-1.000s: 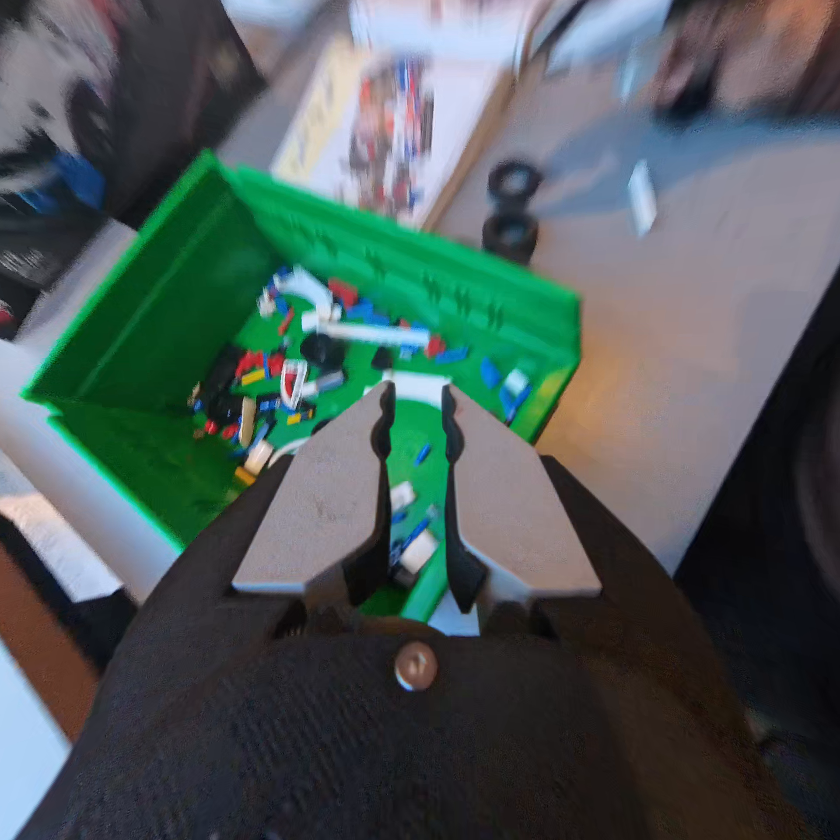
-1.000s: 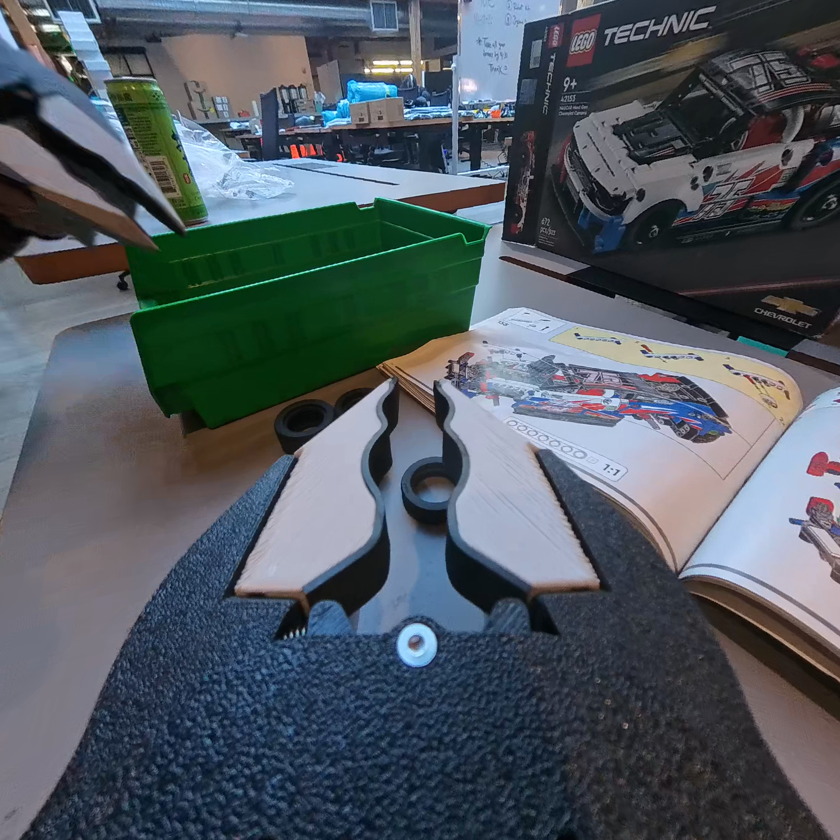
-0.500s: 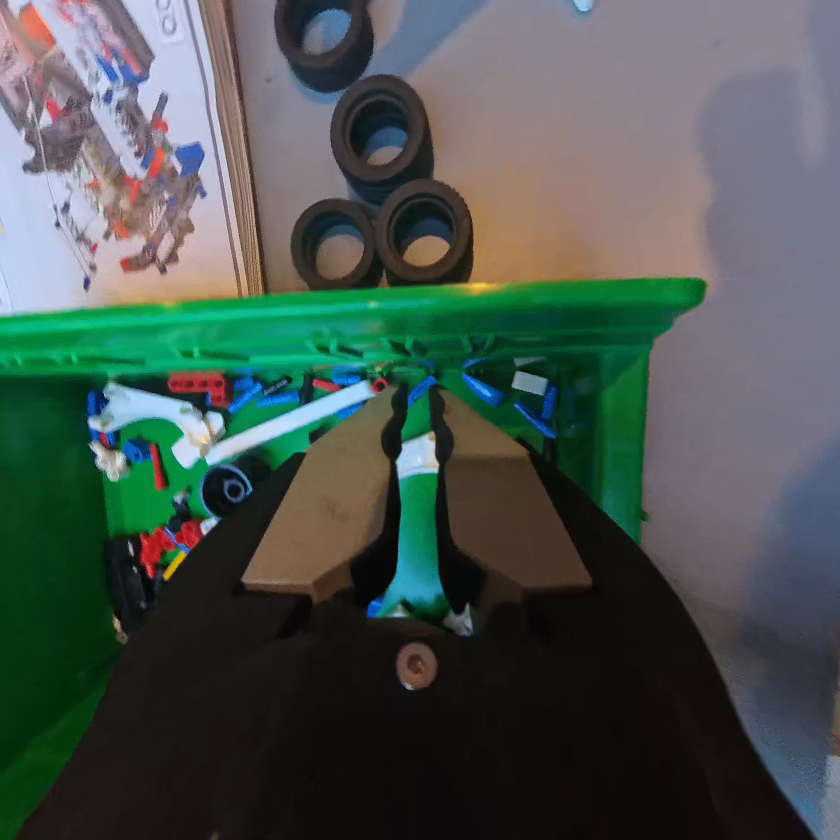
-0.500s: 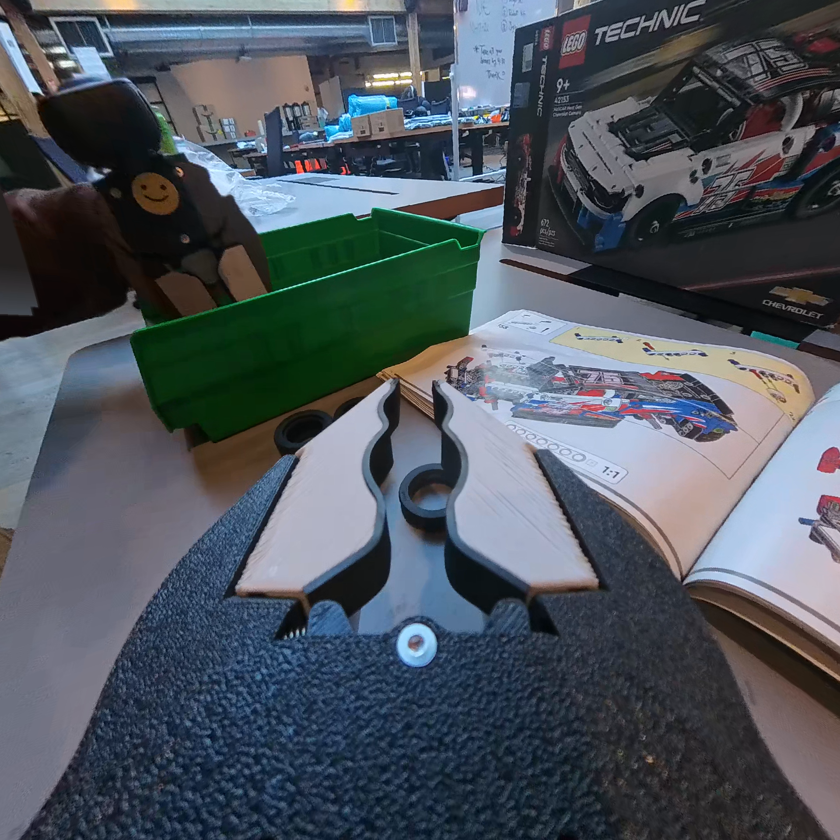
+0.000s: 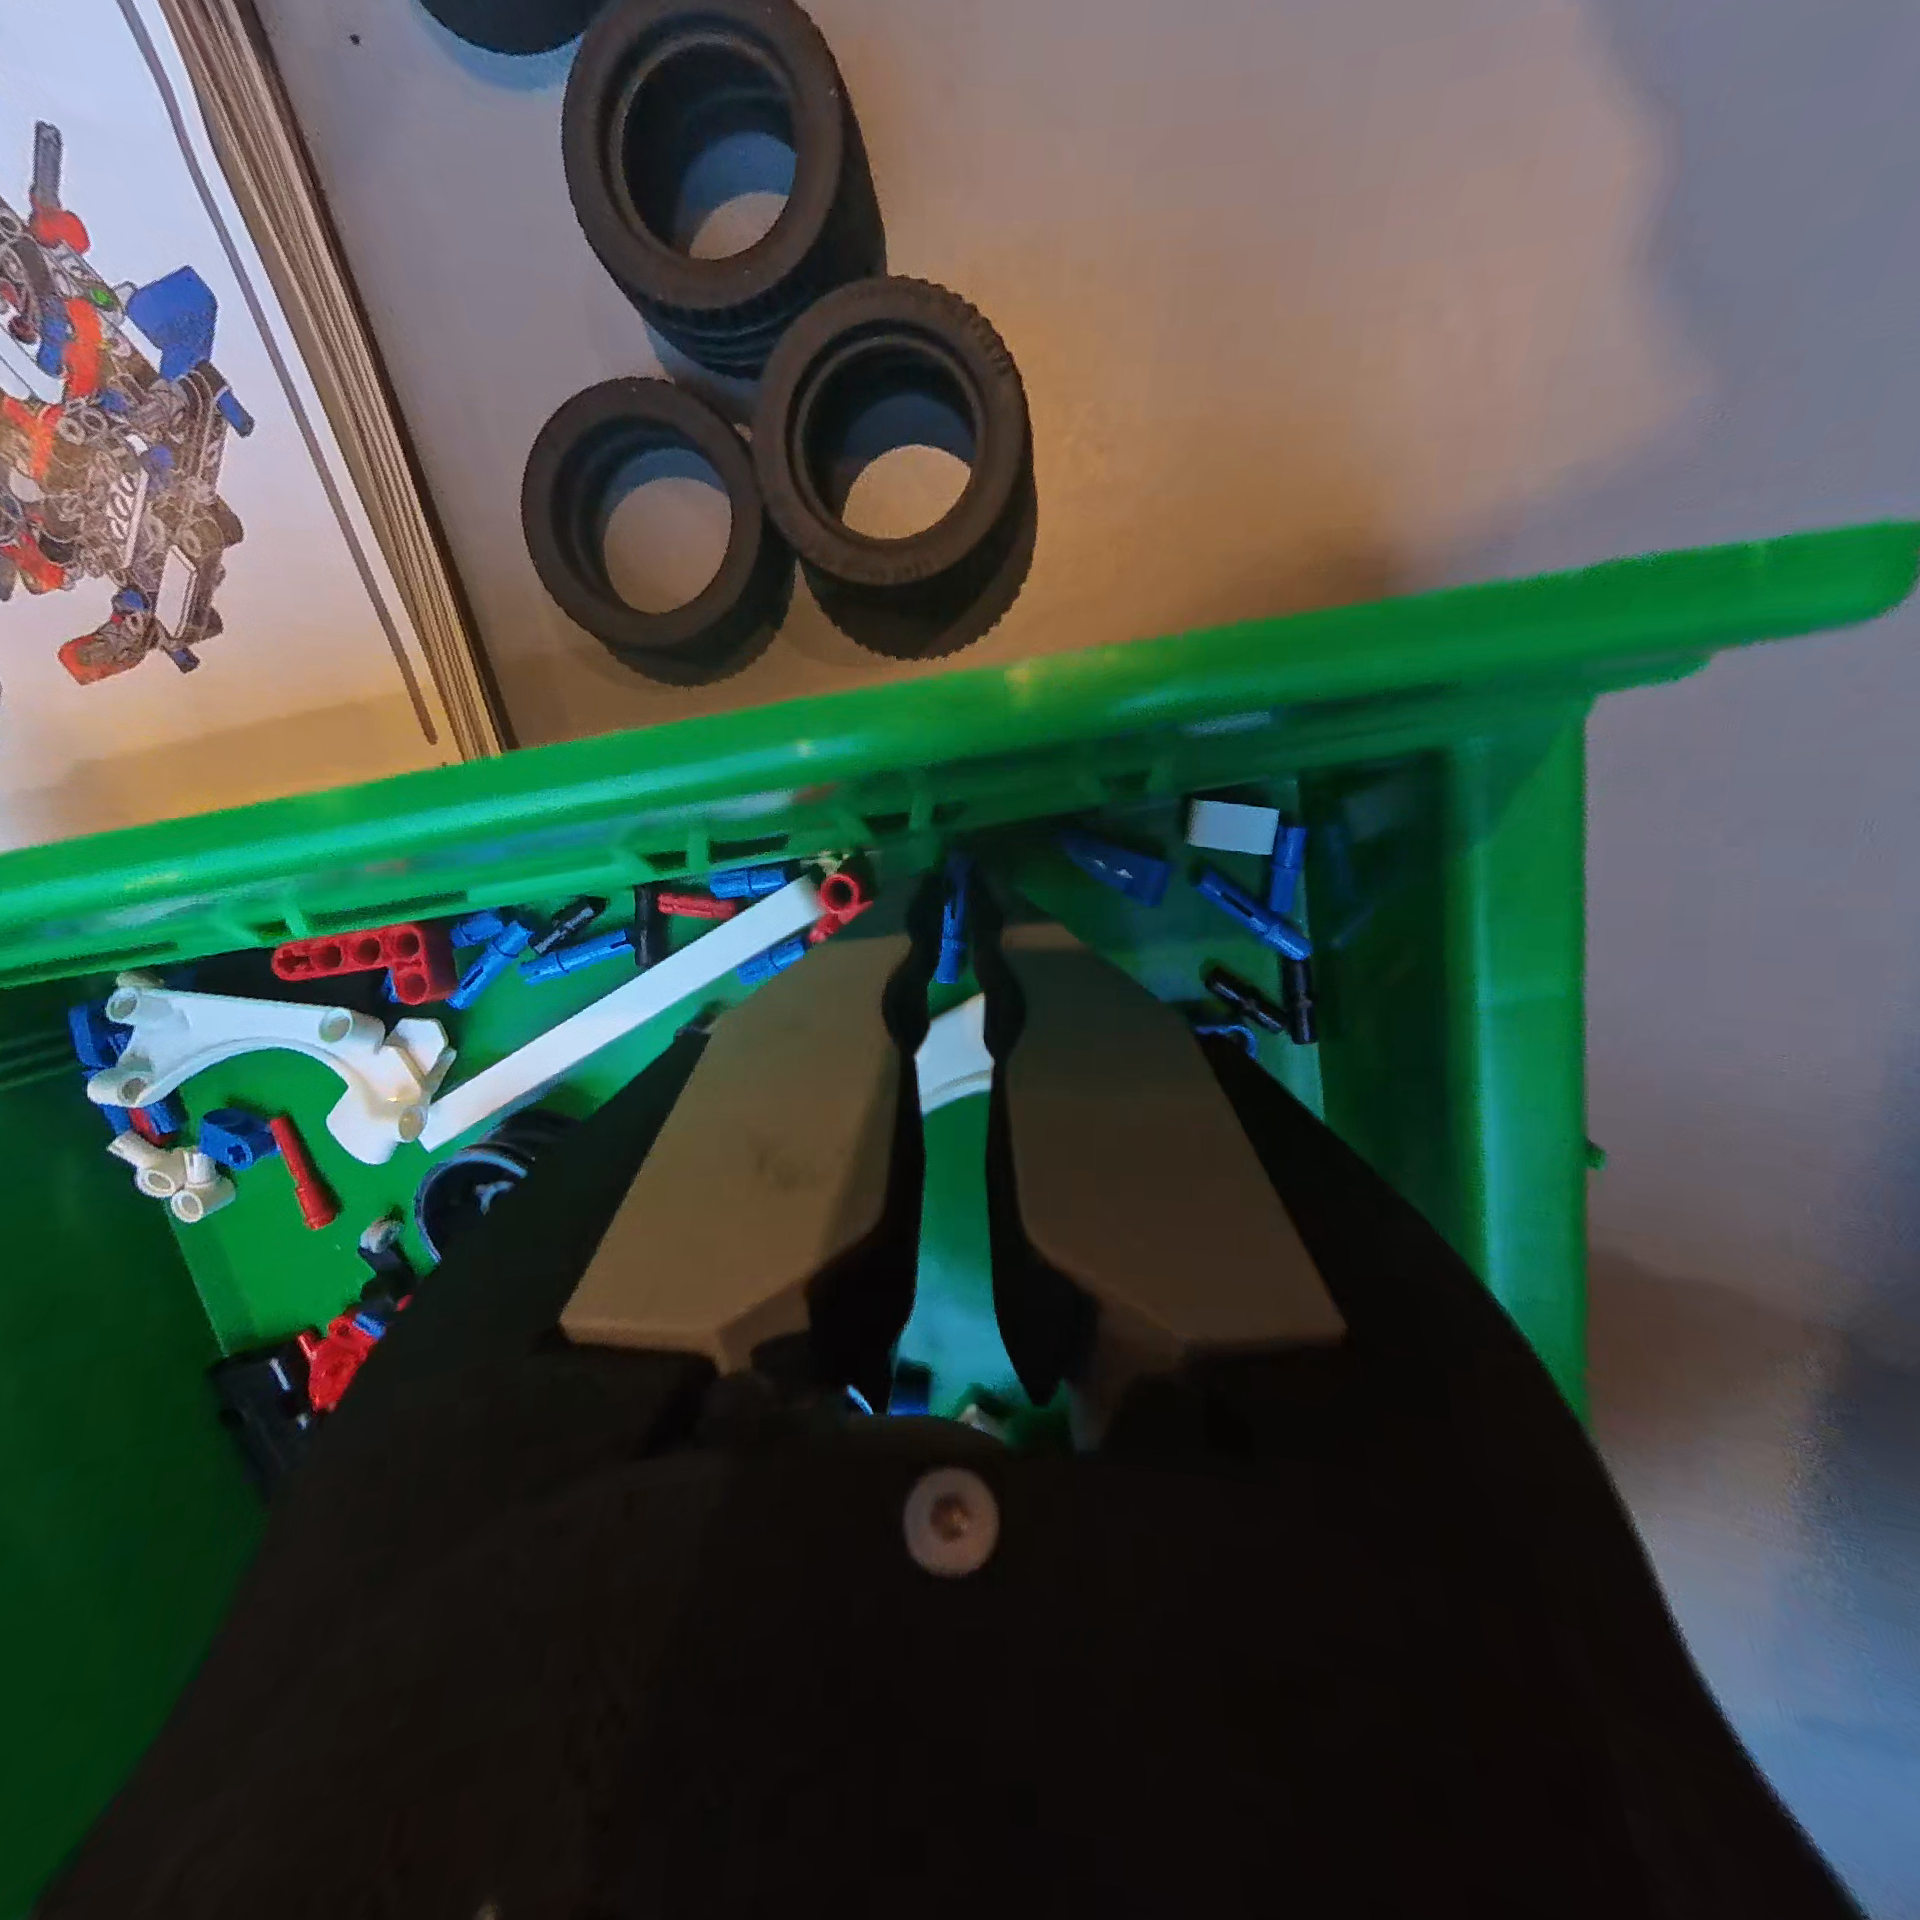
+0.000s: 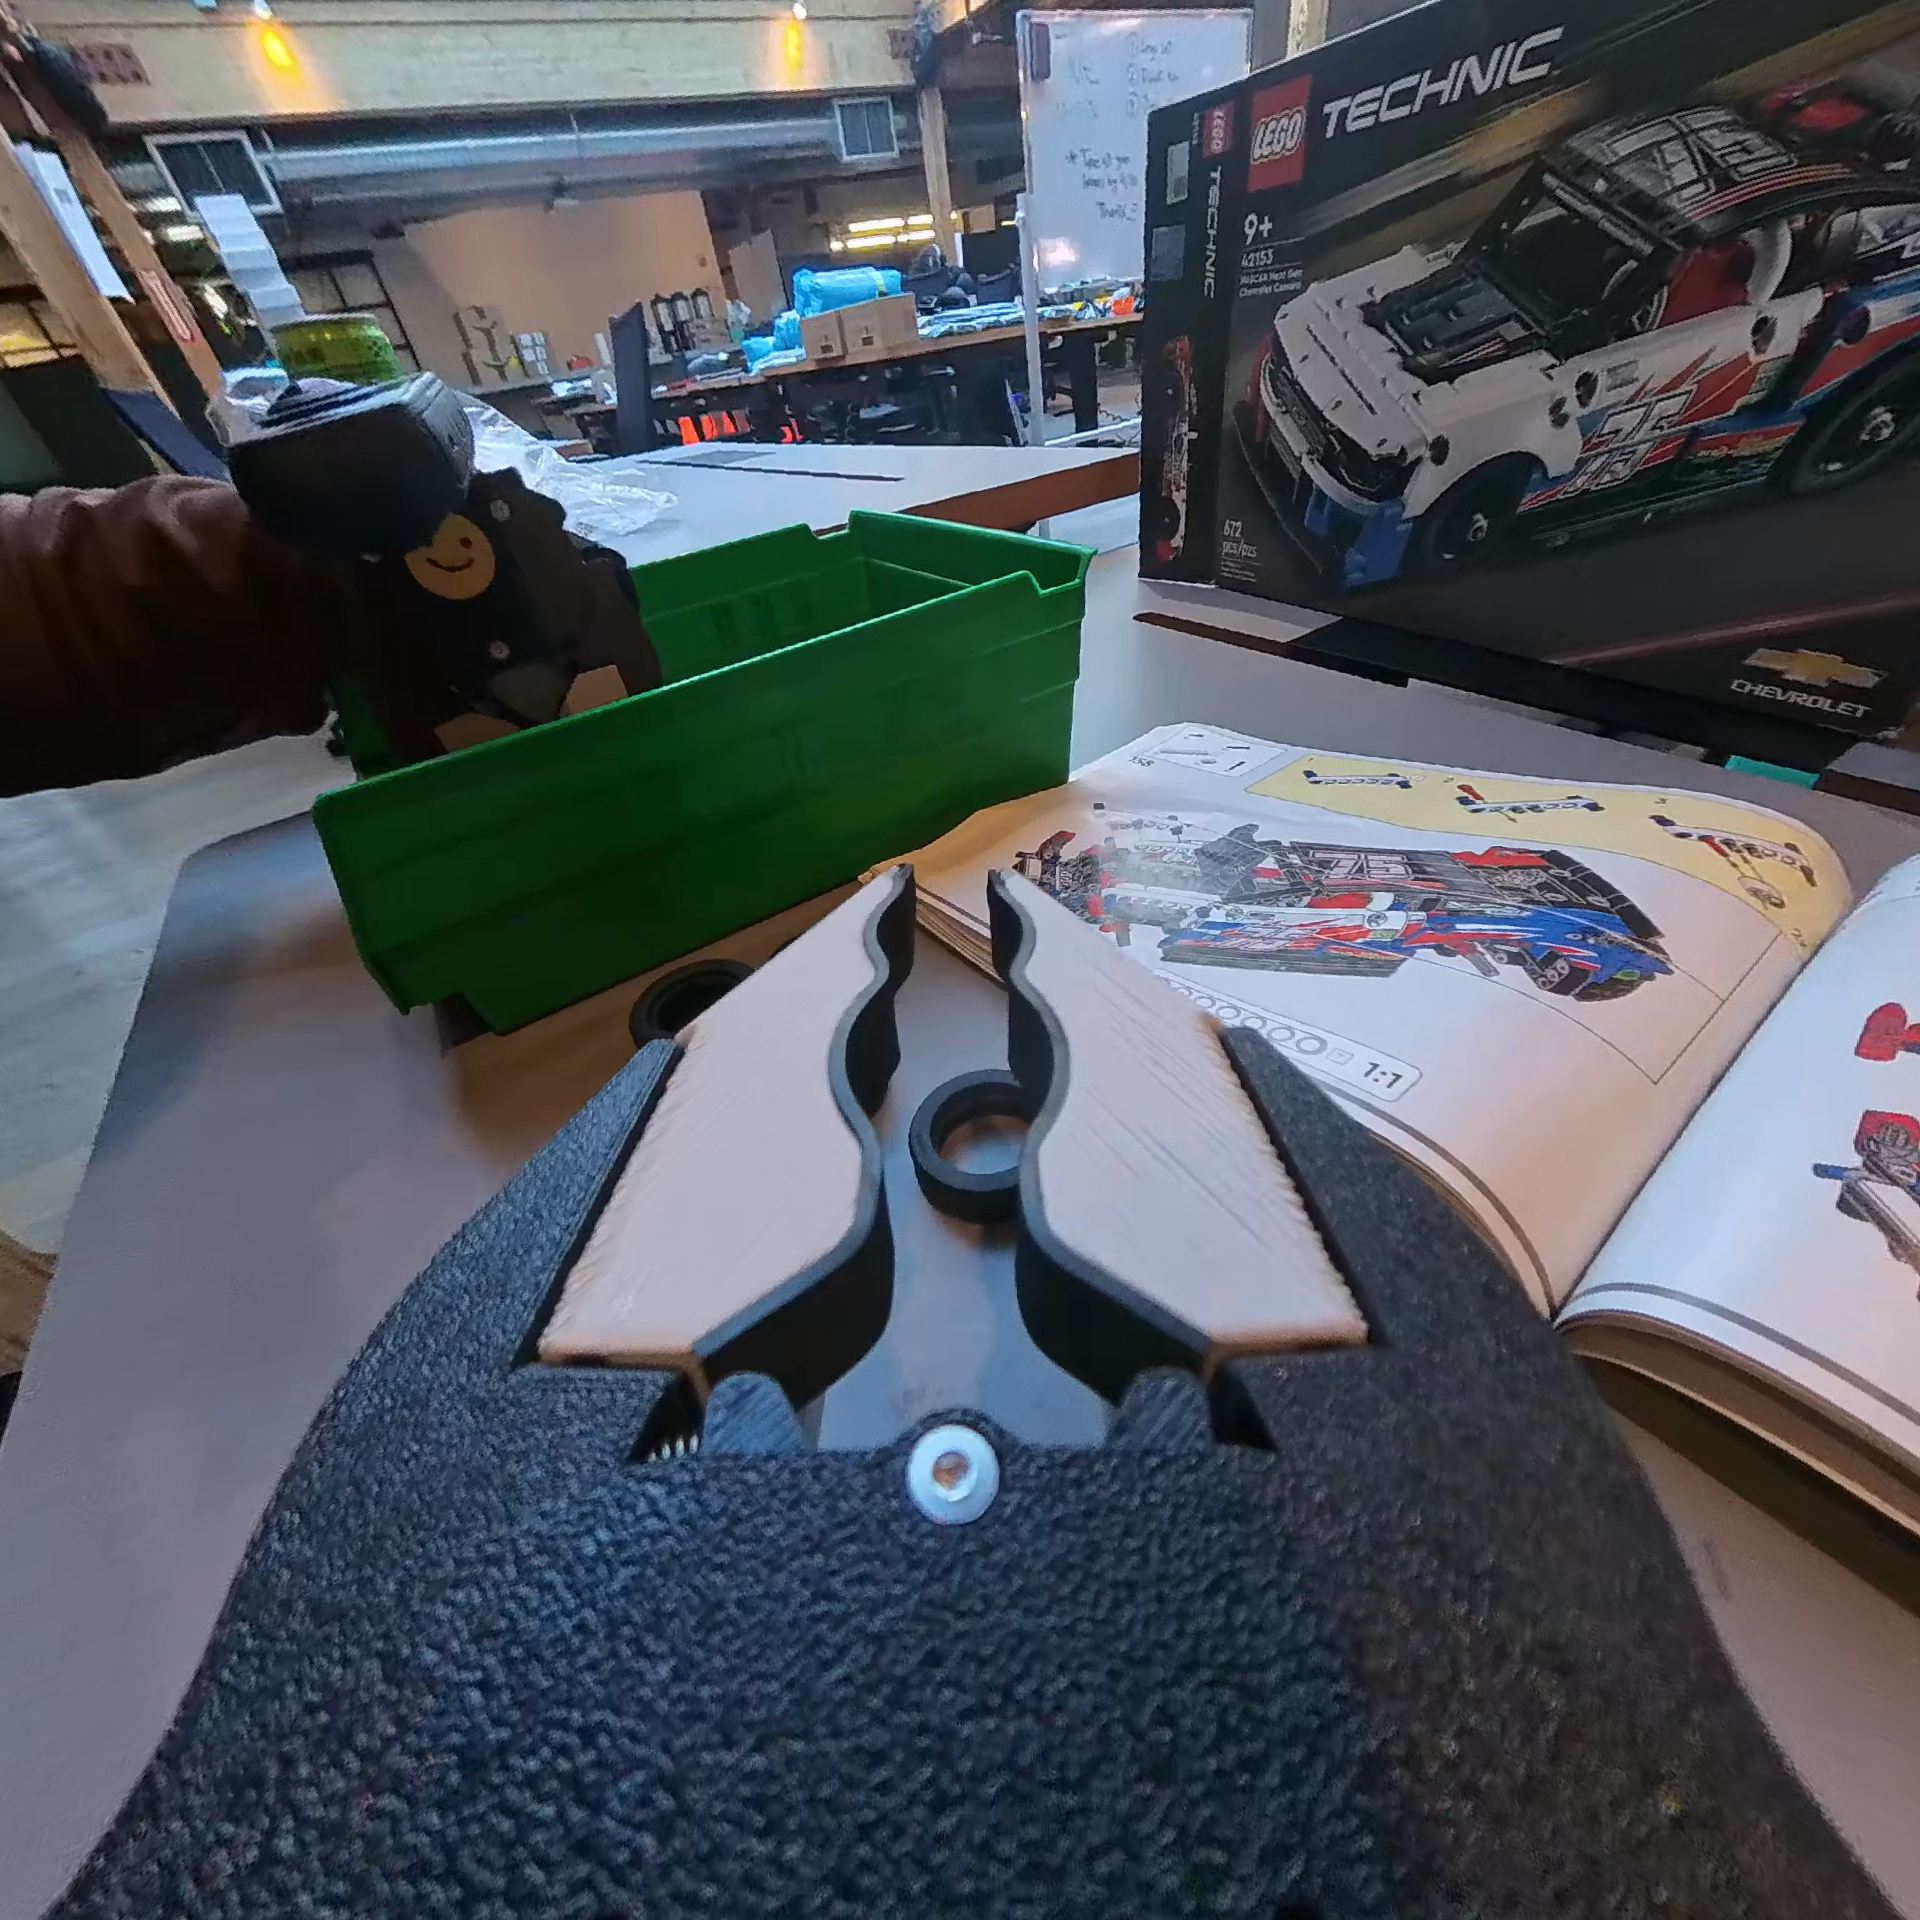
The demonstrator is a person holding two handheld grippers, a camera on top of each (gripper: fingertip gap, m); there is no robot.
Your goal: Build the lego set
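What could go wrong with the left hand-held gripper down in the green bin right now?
1. The left hand-held gripper has its tips at a blue pin tight against the green bin wall; with such a narrow gap it may push the pin away or scrape the wall.
2. Other blue pins and a long white beam crowd nearby, so it could catch the wrong piece.
3. The gripper body hides much of the floor, so pieces beneath could get shoved.

Left gripper point(image 5: 951, 925) inside green bin point(image 5: 935, 717), fingers narrowly parted around blue pin point(image 5: 952, 914). Loose parts on bin floor. Three black tyres point(image 5: 894, 468) outside, beside booklet point(image 5: 156, 416).
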